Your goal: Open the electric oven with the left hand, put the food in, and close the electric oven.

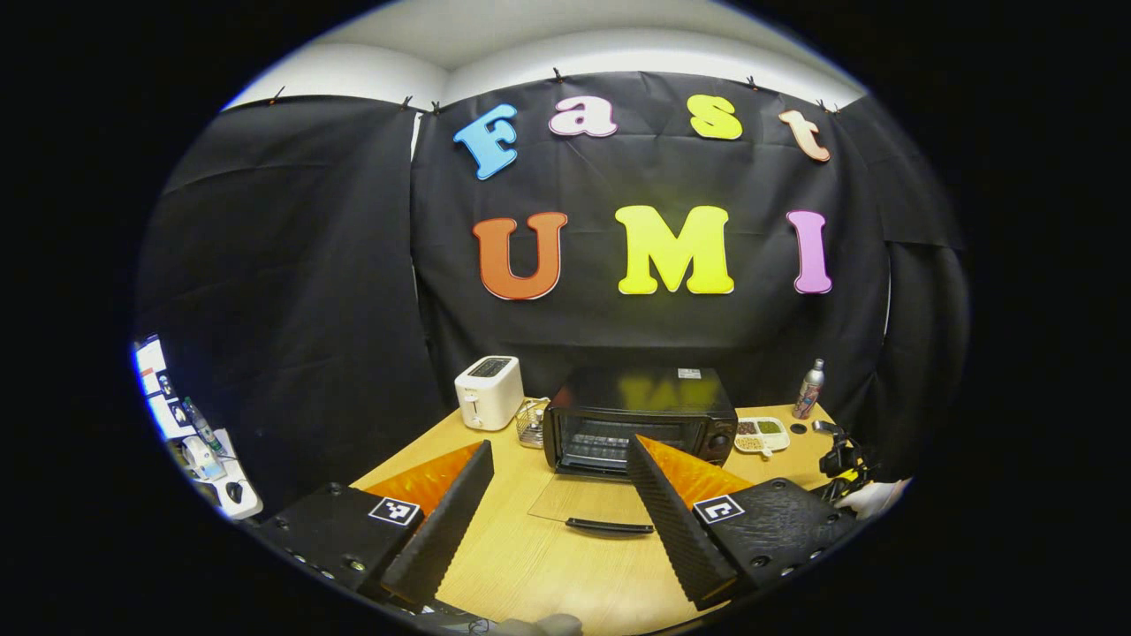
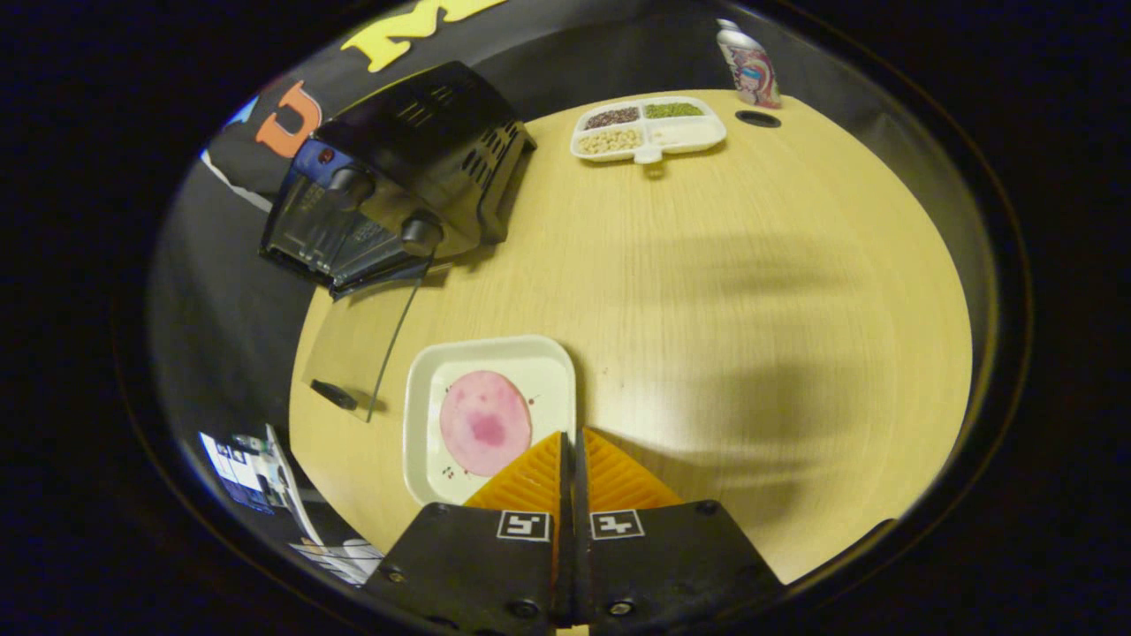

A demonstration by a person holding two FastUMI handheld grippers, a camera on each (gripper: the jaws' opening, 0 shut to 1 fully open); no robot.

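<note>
The black electric oven (image 1: pixel 641 411) stands at the back of the wooden table. Its glass door (image 1: pixel 579 499) lies folded down flat, handle (image 1: pixel 610 526) toward me. My left gripper (image 1: pixel 560 446) hovers open in front of that door, with nothing between its wide-spread fingers. In the right gripper view the oven (image 2: pixel 398 168) is at upper left with its door (image 2: pixel 353 340) down. A white square plate (image 2: pixel 490 415) carries a pink slice of meat (image 2: pixel 484 422). My right gripper (image 2: pixel 572 435) is shut on the plate's near right rim. The right gripper (image 1: pixel 839 455) also appears at the table's right edge.
A white toaster (image 1: pixel 489 391) and a small wire basket (image 1: pixel 531 421) stand left of the oven. A divided snack tray (image 2: pixel 648 128) and a bottle (image 2: pixel 749 66) sit at the back right. Bare tabletop (image 2: pixel 760 291) spreads right of the plate.
</note>
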